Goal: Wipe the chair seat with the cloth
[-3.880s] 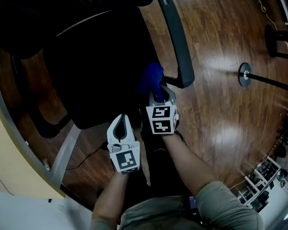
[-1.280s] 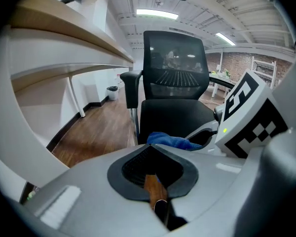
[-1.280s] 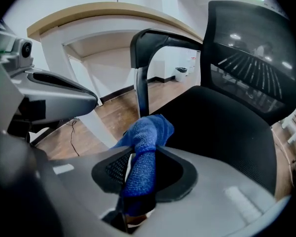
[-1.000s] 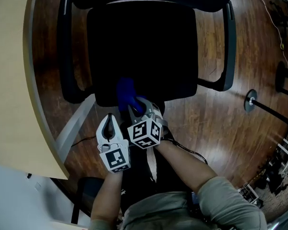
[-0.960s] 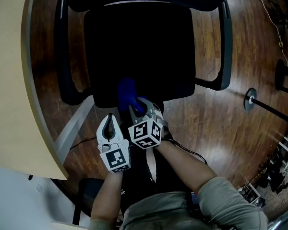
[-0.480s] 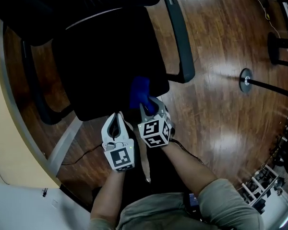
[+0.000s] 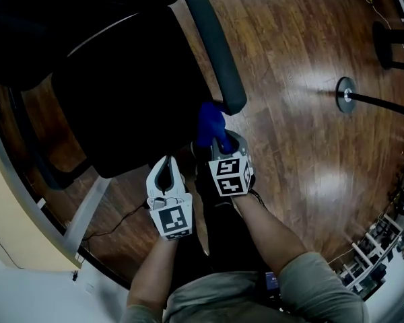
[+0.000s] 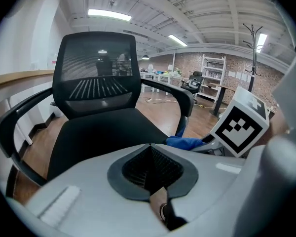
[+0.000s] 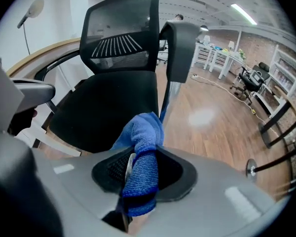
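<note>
The black office chair's seat fills the upper left of the head view. Its right armrest runs along the seat's side. My right gripper is shut on a blue cloth, which sits at the seat's front right corner just below the armrest's end; whether it touches the seat I cannot tell. In the right gripper view the cloth bunches between the jaws of the right gripper, with the seat to the left. My left gripper is shut and empty, just off the seat's front edge.
A curved wooden desk edge and its grey leg lie to the left. A cable runs on the wood floor. A round stand base is on the floor to the right. The mesh backrest rises behind the seat.
Both grippers have swept right along the seat's front edge, the right one carrying the cloth from mid-front to the corner by the right armrest. The right gripper has rolled.
</note>
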A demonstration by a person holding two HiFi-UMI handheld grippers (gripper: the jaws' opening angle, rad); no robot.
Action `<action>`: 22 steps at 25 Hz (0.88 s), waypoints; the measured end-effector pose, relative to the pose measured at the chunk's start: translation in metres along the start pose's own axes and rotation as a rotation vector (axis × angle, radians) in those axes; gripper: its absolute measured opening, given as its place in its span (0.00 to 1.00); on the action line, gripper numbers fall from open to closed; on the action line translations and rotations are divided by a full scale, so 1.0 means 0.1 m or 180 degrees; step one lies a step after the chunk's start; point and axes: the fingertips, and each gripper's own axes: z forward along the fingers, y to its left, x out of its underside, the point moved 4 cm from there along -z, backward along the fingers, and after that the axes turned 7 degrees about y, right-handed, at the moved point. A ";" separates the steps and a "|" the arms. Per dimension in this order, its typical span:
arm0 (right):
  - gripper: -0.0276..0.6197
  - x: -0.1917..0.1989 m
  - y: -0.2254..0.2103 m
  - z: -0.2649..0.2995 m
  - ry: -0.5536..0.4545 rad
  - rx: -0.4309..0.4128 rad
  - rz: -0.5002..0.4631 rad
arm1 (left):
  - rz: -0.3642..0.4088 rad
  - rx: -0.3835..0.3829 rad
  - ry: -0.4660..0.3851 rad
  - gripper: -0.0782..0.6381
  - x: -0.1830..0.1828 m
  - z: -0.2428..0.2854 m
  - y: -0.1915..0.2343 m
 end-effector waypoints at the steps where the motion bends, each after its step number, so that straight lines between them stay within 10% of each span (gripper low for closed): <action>1: 0.20 0.02 -0.05 0.03 0.0031 0.0004 0.0034 | 0.0004 0.0000 0.0001 0.12 0.00 0.02 -0.02; 22: 0.20 -0.43 0.12 -0.89 -0.0055 -0.0322 -0.0444 | -0.0178 -0.0179 -0.0248 0.12 -0.84 -0.32 0.07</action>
